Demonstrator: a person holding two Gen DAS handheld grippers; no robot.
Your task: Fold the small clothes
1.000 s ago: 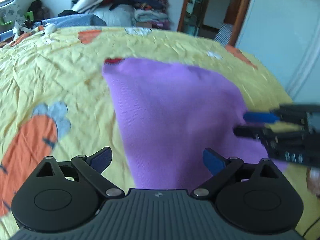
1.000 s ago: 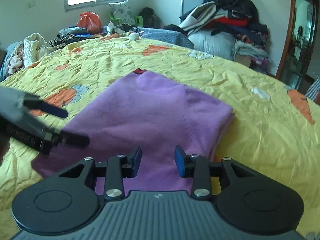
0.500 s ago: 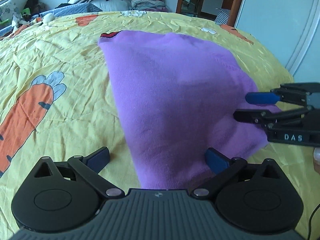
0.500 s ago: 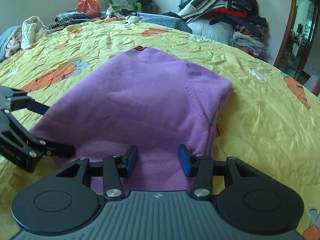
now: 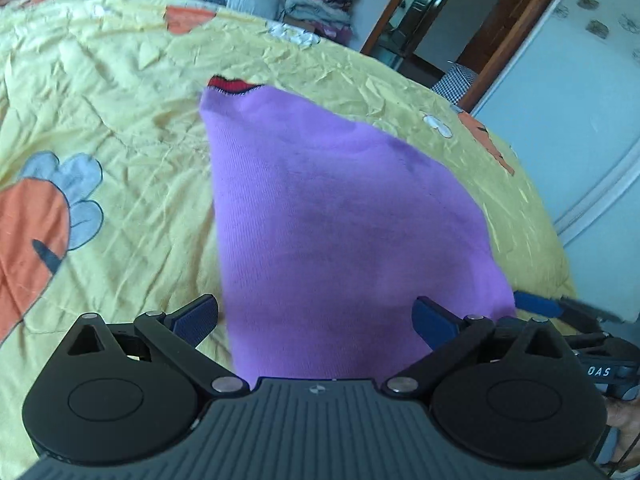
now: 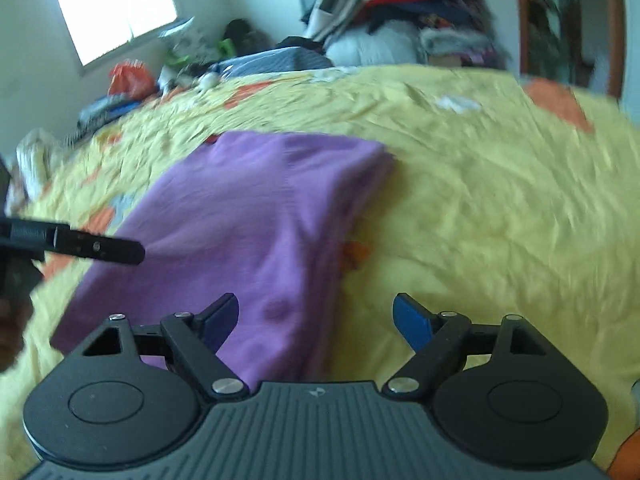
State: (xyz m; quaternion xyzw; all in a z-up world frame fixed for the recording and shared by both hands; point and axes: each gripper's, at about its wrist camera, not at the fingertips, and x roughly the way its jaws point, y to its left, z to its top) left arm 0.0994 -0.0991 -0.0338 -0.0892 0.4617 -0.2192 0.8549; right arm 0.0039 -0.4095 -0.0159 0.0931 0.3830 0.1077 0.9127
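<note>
A big yellow bed cover [image 5: 360, 76] with orange carrot pictures is spread over the bed. Far back, a tall pile of mixed clothes [image 6: 400, 20] is seen by the wall, with a bright window [image 6: 116, 12] to its left and a brown wooden door frame [image 5: 492, 28] to the right. An orange bag [image 6: 128, 76] is seen under the window. Nothing is lying on top of the purple piece.

One soft purple knitted sweater [image 5: 340, 232] is counted, and two grippers. The sweater is laid flat on the bed cover, folded into a long shape. A small red and dark collar edge [image 5: 232, 85] is shown at its far end. Thick folded layers are seen along its right side in the right wrist view.

The left gripper [image 5: 316, 318] is held wide open above the near end of the sweater, with nothing between its blue pads. The right gripper [image 6: 316, 320] is also held wide open, over the near right edge of the sweater, and nothing is held in it.
</note>
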